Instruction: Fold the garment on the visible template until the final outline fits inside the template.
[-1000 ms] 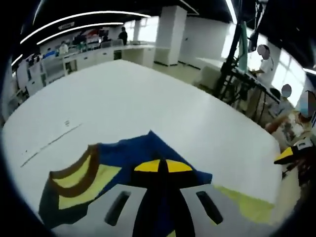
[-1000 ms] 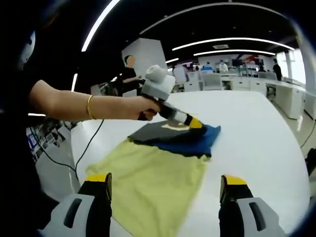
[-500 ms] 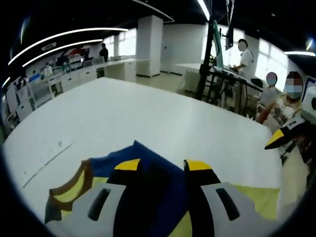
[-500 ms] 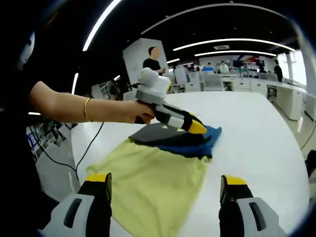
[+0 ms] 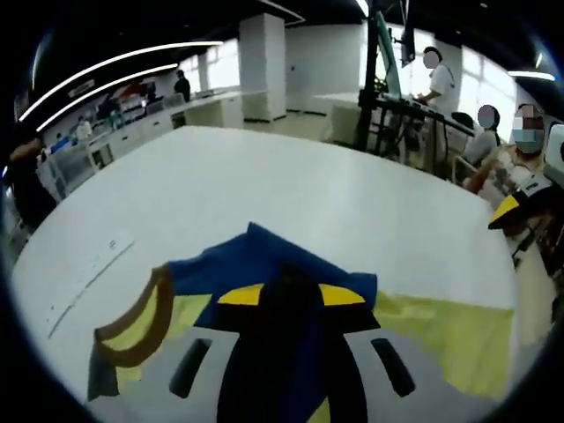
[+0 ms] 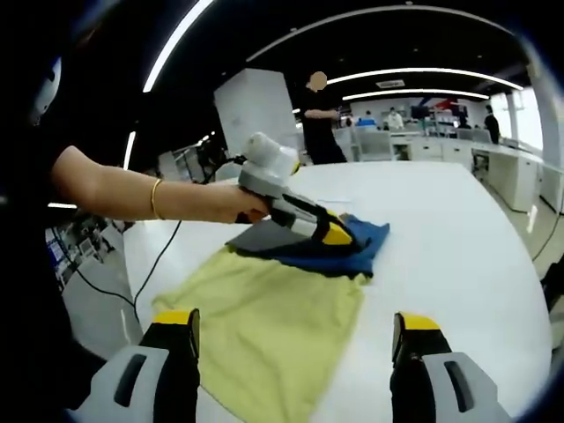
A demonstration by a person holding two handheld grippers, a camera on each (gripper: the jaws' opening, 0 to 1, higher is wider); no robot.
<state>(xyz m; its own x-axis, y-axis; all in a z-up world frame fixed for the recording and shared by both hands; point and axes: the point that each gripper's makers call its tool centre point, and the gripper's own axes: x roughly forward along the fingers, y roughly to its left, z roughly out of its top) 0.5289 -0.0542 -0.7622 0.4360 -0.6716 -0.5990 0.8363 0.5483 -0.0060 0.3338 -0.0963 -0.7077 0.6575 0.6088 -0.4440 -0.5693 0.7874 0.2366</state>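
A yellow garment (image 6: 264, 326) lies flat on the white table (image 6: 458, 256), its blue part (image 6: 357, 251) folded over the far end. In the left gripper view the blue cloth (image 5: 264, 256) and a brown-trimmed neck opening (image 5: 141, 322) lie just ahead. My left gripper (image 5: 291, 295) has its jaws drawn in on a bunch of the blue cloth; a hand holds this left gripper (image 6: 330, 233) over the fold. My right gripper (image 6: 295, 322) hangs open above the garment's near yellow end, nothing between its fingers. Its yellow tip (image 5: 507, 211) peeks in at the right.
A thin line mark (image 5: 84, 282) runs across the table left of the garment. The person's bare arm with a bracelet (image 6: 159, 196) reaches in from the left. Desks, a pillar and several people stand beyond the table's far edge.
The left gripper's jaws were together, spread wide half a second ago, and have now narrowed on the blue cloth. It has dipped lower onto the fold. The right gripper has held still.
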